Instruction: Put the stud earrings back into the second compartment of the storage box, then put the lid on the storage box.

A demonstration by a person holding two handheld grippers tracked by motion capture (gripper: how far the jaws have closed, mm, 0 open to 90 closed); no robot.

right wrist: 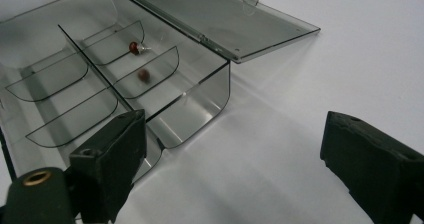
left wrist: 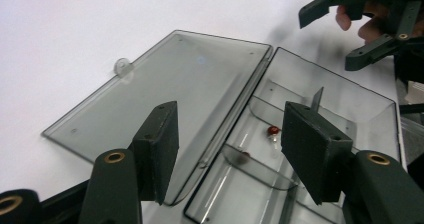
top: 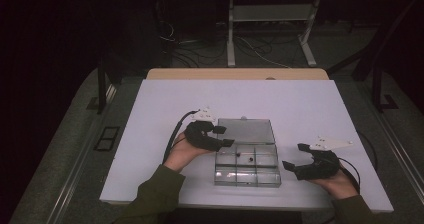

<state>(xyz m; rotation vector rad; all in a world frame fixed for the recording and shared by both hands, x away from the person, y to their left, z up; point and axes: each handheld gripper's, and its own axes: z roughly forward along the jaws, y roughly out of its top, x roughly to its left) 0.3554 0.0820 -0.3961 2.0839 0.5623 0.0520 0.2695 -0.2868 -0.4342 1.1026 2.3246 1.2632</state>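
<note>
My left gripper [left wrist: 227, 151] sits nearest the lens, jaws partly apart with nothing between the pads, hanging just above the clear compartment box [top: 247, 165] where lid meets tray. The lid [left wrist: 170, 96] lies flat and fully open on the table behind the tray, its small tab [left wrist: 121, 65] pointing away from me. In the back row's middle compartment there is a small red bead with a silvery fitting [left wrist: 273, 131]; a darker brownish blur just beside it [right wrist: 144, 75] may be a second piece or a reflection, cannot tell which. My right gripper [top: 299, 156] rests on the table to the right of the box, apart from it, jaws wide and empty. Risks, as I judge them: the bead is tiny against my broad pads, so a pinch could flick it over a curved divider or out of the tray; the box is light and unheld, so pushing down on a wall may slide or tip it; catching the lid edge could swing it shut. Surface is a plain white sheet on a wooden table [top: 235, 74], matte. Room is dim, with grey floor, cables and a metal stand [top: 270, 14] behind the table.
</note>
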